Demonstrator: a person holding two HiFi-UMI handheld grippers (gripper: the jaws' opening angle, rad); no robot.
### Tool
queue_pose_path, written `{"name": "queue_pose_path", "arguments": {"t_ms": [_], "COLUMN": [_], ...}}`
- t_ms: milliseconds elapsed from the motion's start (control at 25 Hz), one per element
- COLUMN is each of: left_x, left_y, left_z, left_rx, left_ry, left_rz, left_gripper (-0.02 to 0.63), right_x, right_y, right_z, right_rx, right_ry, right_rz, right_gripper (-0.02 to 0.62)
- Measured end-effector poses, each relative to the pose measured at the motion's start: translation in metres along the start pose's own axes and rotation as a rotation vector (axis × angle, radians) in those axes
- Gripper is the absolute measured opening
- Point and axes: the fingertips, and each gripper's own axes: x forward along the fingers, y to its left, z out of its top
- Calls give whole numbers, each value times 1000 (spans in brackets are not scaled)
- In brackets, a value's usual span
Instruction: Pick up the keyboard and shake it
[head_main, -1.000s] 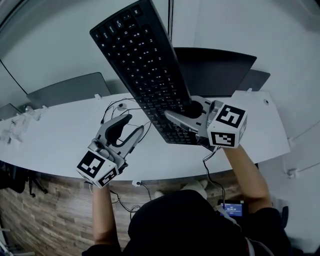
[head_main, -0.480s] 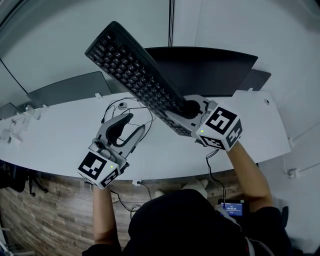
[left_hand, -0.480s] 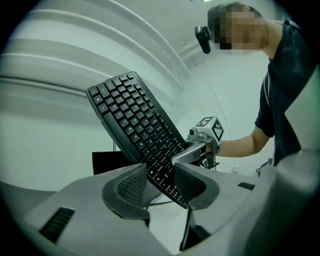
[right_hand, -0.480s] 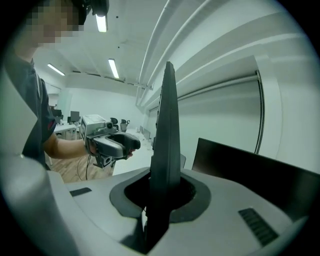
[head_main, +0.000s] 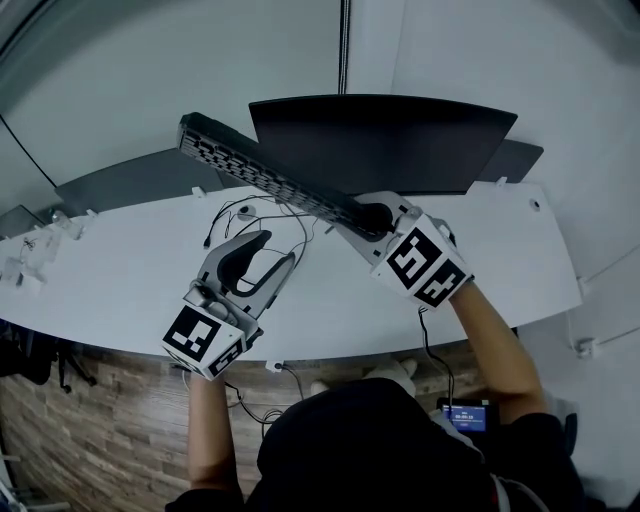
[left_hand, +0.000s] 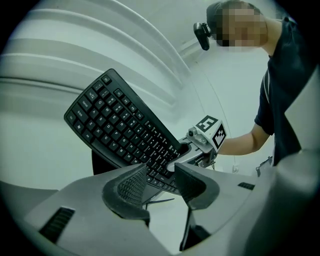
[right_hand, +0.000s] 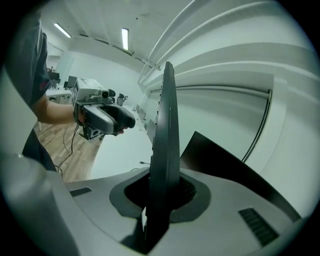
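Right gripper view: keyboard (right_hand: 162, 150) between jaws

Three cameras, one shared scene.
Head view looks steeply down on the desk (head_main: 100, 270). Each gripper view looks closely along its own jaws, angled upward. Both show the keyboard (left_hand: 125, 132); the left one sees the right hand-held gripper (left_hand: 184, 154), the right one the left hand-held gripper (right_hand: 125, 119).

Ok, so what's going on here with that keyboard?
A person works a gripper in each hand. The right gripper has its jaws shut on one end of the black keyboard, holding it in the air above the white desk. The left gripper is open and holds nothing.
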Motion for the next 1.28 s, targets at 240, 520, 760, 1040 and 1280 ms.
{"name": "queue_pose_path", "arguments": {"t_ms": [240,520,760,1040,1280], "left_x": [2,2,2,3,5], "left_y": [-3,-3,-4,-5,-5], "left_z": [-1,-2,2,6,2], "left_rx": [12,42,119,250,470], "left_ry": [6,22,29,61,178], "left_rz": [-2,11,20,46,93], "left_gripper": [189,189,189,189,189], "right_x": [4,10,16,21,24], "right_y": [-4,-7,-5,-3,-1], "right_z": [-10,-22,-34,-46,-52], "right_rx": [-110,-161,-202,-244,-266], "right_ry": [74,141,200,271,320], "right_rz": [-67,-108,-116,-118,-122], "right_gripper": [78,78,78,78,78]}}
